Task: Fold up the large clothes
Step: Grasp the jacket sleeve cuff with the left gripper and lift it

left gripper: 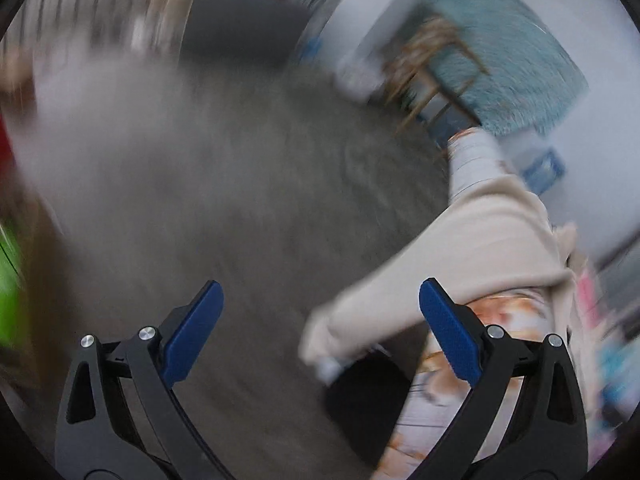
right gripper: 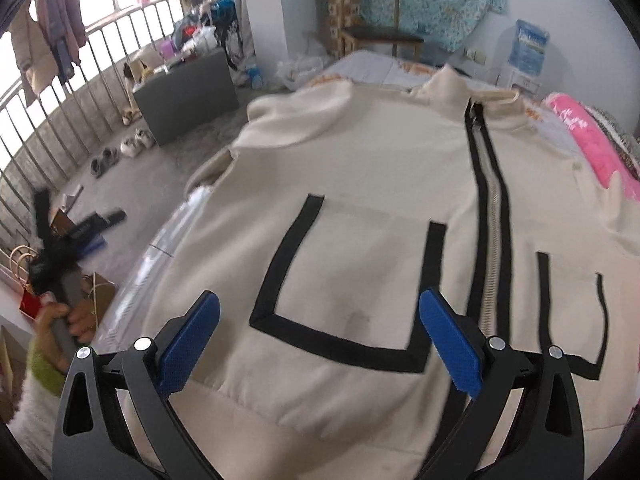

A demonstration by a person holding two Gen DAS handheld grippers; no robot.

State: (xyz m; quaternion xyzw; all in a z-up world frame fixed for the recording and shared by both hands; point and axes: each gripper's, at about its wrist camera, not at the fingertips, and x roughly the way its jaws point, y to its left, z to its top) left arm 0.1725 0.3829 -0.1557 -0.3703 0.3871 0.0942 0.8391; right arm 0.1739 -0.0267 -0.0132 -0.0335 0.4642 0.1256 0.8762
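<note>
A large cream zip-up jacket (right gripper: 360, 184) with black trim and a centre zipper (right gripper: 490, 216) lies spread flat, front up, on the bed (right gripper: 372, 68). My right gripper (right gripper: 320, 332) is open and empty, hovering over the jacket's lower hem near the left pocket outline. My left gripper (left gripper: 320, 320) is open and empty, off the bed's left side above the grey floor. The left wrist view is badly blurred. In it one cream sleeve (left gripper: 440, 264) hangs over the bed edge to the right of the gripper. The left gripper also shows in the right wrist view (right gripper: 52, 264), held by a hand.
A grey cabinet (right gripper: 188, 92) and shoes (right gripper: 136, 144) stand on the floor at left by a railing (right gripper: 60, 92). A wooden chair (right gripper: 380, 36) stands beyond the bed. A pink blanket (right gripper: 588, 136) lies at the bed's right. Paper bags (right gripper: 96, 292) sit near the bed's left edge.
</note>
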